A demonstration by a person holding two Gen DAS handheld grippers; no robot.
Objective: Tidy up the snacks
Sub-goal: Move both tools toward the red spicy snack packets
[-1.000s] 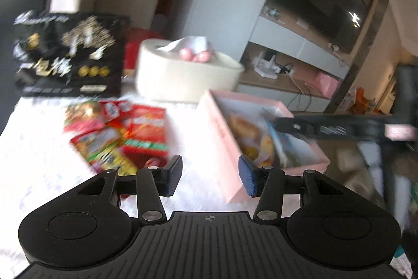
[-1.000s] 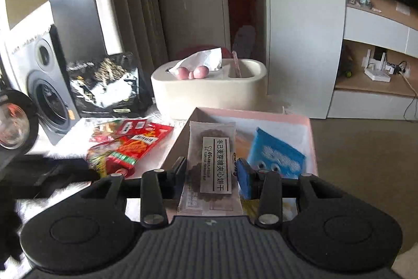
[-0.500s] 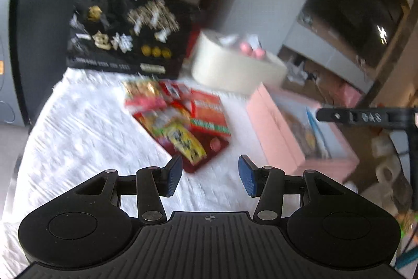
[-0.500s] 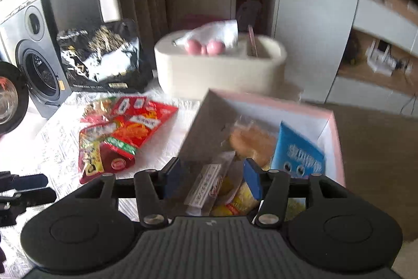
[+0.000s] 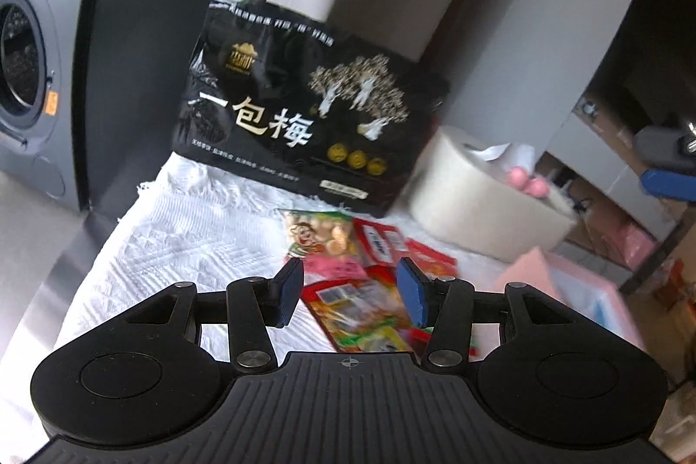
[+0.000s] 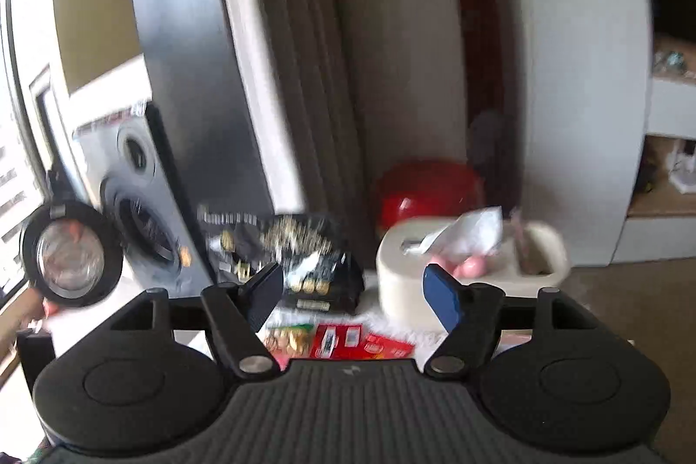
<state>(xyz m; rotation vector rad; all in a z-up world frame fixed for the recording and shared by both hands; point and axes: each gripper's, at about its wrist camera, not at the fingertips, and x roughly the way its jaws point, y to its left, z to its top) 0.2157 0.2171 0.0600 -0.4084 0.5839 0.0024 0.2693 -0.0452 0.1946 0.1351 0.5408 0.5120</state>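
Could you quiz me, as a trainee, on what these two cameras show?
1. True or false: the left tongs grip a snack packet.
2. What stands upright behind the loose snack packets? A) black plum bag B) a kettle C) a vase
3. Fill in: the cream tissue box has a white ____ sticking out.

Key: 1. False; nothing sits between the pads. 2. A, the black plum bag. 3. Tissue.

Both views share black bag (image 5: pixel 304 125).
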